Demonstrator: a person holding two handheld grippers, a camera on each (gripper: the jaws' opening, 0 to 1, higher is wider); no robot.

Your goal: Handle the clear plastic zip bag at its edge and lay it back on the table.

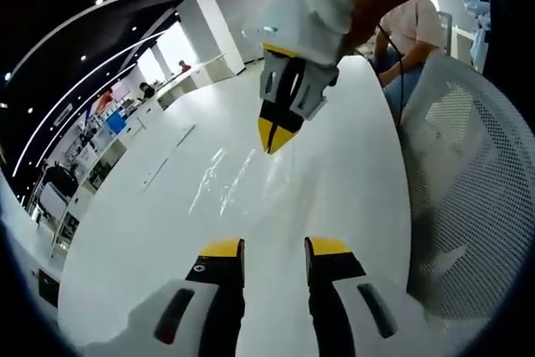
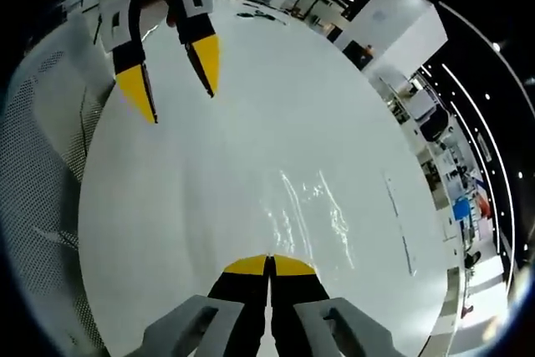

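**Right jaws closed at the bag's edge, left jaws open and empty**

In the right gripper view, the right gripper (image 2: 269, 262) has its yellow-tipped jaws brought together with no gap between the tips. They meet right at the near edge of the clear plastic zip bag (image 2: 309, 206), which lies flat on the white table (image 2: 251, 106). Whether a fold of plastic is actually caught between the tips cannot be told, since the film is nearly invisible there. In the left gripper view, the same gripper (image 1: 272, 133) comes down from above with its tips together, touching the far end of the bag (image 1: 219, 180).

The left gripper (image 1: 274, 248) has its jaws open with a clear gap, holding nothing; bare table shows between the tips, just short of the bag. In the right gripper view it (image 2: 171, 73) hangs over the far part of the table, jaws spread, well apart from the bag.

The bag shows mainly as glints and creases on the tabletop. Its long axis seems to run roughly between the two grippers, in the middle of the table, away from the curved edges. Which end carries the zip cannot be made out.

A white mesh chair (image 1: 468, 181) stands at the table's edge.
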